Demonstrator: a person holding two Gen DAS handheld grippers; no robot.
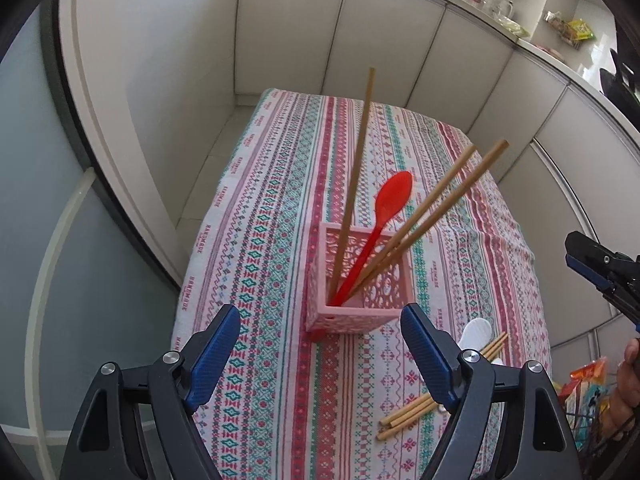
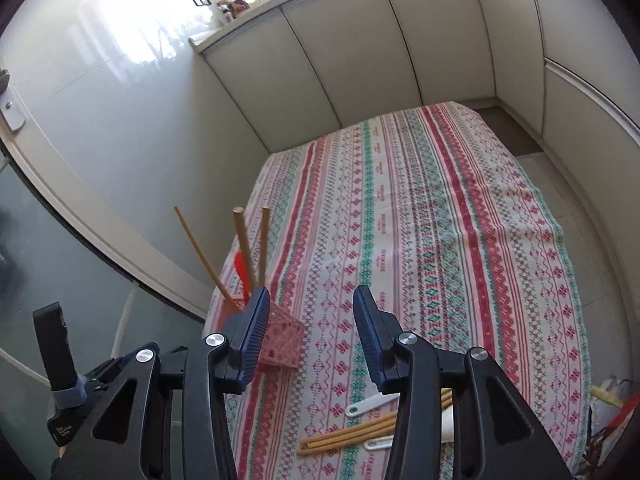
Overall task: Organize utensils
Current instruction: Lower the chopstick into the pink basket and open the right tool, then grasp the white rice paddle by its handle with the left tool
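**A:** Start with the left wrist view. What are the fingers doing?

**B:** The left gripper is spread wide with nothing between its blue pads. Just beyond it stands the pink lattice holder on the striped tablecloth. Inside lean three wooden chopsticks and a red spoon, bowl end up.

**A:** Anything loose on the cloth?

**B:** Yes — a bundle of chopsticks lies flat to the right of the holder, partly behind the right finger, with a white spoon beside it. The right gripper pokes in at the right edge; from here I cannot tell how its fingers stand.

**A:** And the right wrist view?

**B:** The right gripper is open too, holding nothing. The holder sits near the table's left edge, half hidden by the left finger, chopsticks rising out of it. The loose chopsticks lie near the bottom, running under the right finger — two white spoon handles rest next to them. The left gripper's body shows at lower left.
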